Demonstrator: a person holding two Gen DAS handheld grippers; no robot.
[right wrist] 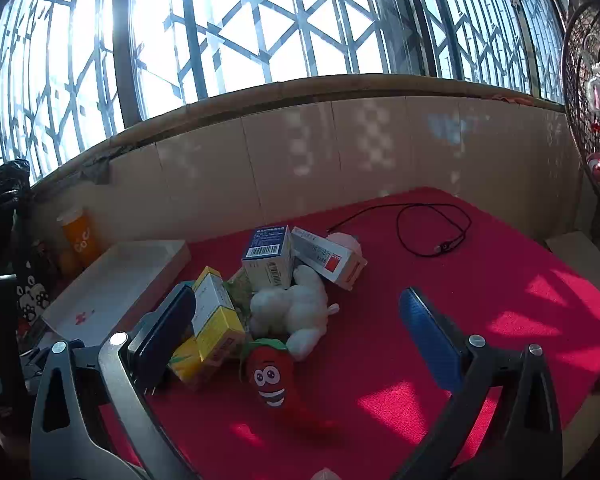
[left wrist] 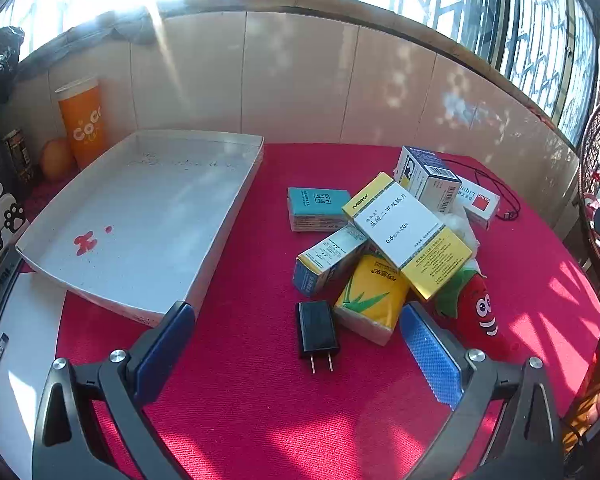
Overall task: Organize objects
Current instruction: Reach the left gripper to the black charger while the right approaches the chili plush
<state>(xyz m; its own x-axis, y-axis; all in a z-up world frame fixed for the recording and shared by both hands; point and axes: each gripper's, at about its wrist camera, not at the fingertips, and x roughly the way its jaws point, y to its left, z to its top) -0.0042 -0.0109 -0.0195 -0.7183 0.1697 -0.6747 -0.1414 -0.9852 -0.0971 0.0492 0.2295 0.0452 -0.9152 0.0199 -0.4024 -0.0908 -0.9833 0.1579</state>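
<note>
Now | boxes (left wrist: 408, 236): six | plush toys (right wrist: 274, 376): two | tray (left wrist: 140, 216): one | both grippers' fingers (left wrist: 432, 354): apart, empty

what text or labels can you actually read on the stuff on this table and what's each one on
"CoCo": orange paper cup by the wall.
"MERCK": yellow and white medicine box on top of the pile.
"0.5" and "20": same box, beside Chinese characters I can't make out reliably.
"Linbi", upside down: white box with a red square.
Barcode digits on the blue and white box: too small.
Teal box and yellow tissue pack: print too blurred.
</note>
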